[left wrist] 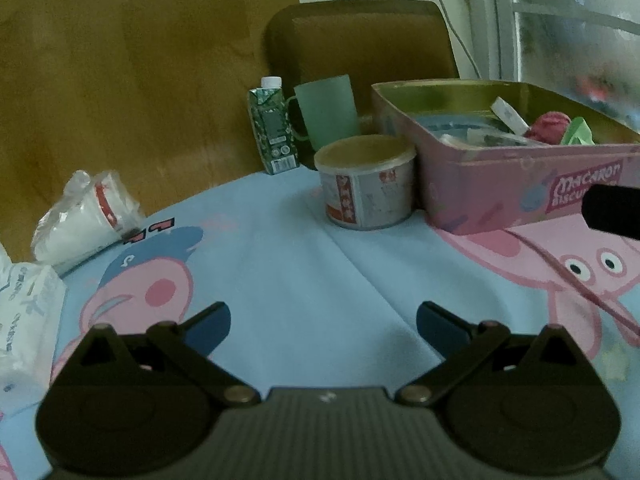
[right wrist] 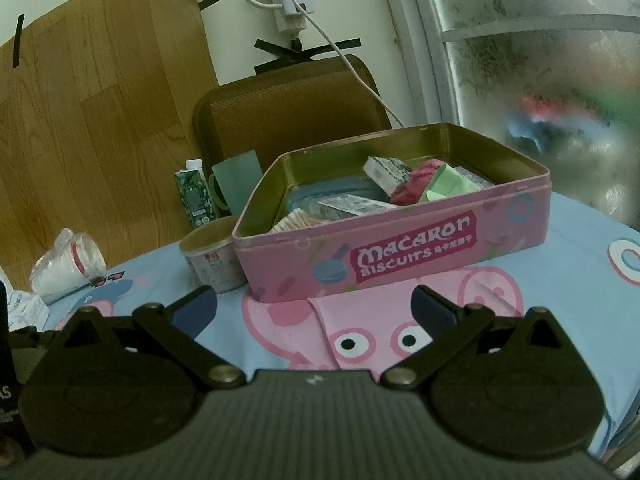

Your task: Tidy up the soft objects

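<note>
A pink "Macaron Biscuits" tin [right wrist: 400, 252] stands open on the cartoon tablecloth; it also shows in the left wrist view [left wrist: 520, 184]. Inside lie a red knitted soft item [right wrist: 418, 182], a green packet [right wrist: 452, 184], a white packet [right wrist: 386, 172] and other packs. A white tissue pack [left wrist: 28, 320] lies at the left edge, close to my left gripper [left wrist: 323, 326], which is open and empty over the cloth. My right gripper [right wrist: 314, 312] is open and empty just in front of the tin.
A round lidded tub [left wrist: 366, 182] stands left of the tin. Behind it are a green carton [left wrist: 274, 128] and a green mug [left wrist: 326, 112]. A wrapped stack of paper cups [left wrist: 86, 216] lies at the table's left edge. A brown chair [right wrist: 288, 100] is behind.
</note>
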Action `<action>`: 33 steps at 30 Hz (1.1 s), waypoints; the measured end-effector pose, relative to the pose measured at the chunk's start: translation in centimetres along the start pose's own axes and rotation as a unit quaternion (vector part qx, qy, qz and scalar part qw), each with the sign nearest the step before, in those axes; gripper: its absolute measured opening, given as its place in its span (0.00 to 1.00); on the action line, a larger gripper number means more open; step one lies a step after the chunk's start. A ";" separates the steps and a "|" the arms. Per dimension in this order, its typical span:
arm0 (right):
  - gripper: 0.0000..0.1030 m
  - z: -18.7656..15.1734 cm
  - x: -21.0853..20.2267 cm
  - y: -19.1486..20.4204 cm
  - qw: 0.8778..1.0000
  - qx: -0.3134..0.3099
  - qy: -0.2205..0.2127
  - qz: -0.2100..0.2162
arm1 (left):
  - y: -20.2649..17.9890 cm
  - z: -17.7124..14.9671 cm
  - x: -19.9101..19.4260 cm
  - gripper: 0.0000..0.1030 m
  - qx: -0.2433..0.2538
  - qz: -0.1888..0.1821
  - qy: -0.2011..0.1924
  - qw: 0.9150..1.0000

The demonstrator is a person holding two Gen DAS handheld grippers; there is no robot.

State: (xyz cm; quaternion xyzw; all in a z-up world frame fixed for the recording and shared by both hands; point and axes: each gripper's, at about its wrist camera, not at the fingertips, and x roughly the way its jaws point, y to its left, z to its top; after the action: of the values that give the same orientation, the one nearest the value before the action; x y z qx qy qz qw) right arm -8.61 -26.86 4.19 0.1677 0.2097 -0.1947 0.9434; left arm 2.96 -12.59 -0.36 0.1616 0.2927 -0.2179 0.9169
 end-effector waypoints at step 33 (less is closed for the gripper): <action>1.00 -0.2 0.1 -0.5 1.000 -0.002 0.008 0.008 | -0.5 -0.1 -0.1 1.00 0.013 -0.005 0.004 1.000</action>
State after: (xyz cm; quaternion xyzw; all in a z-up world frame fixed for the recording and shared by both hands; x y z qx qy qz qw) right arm -8.84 -27.22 3.82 0.1694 0.2166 -0.1852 0.9435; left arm 2.65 -12.95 -0.46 0.1726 0.2940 -0.2261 0.9125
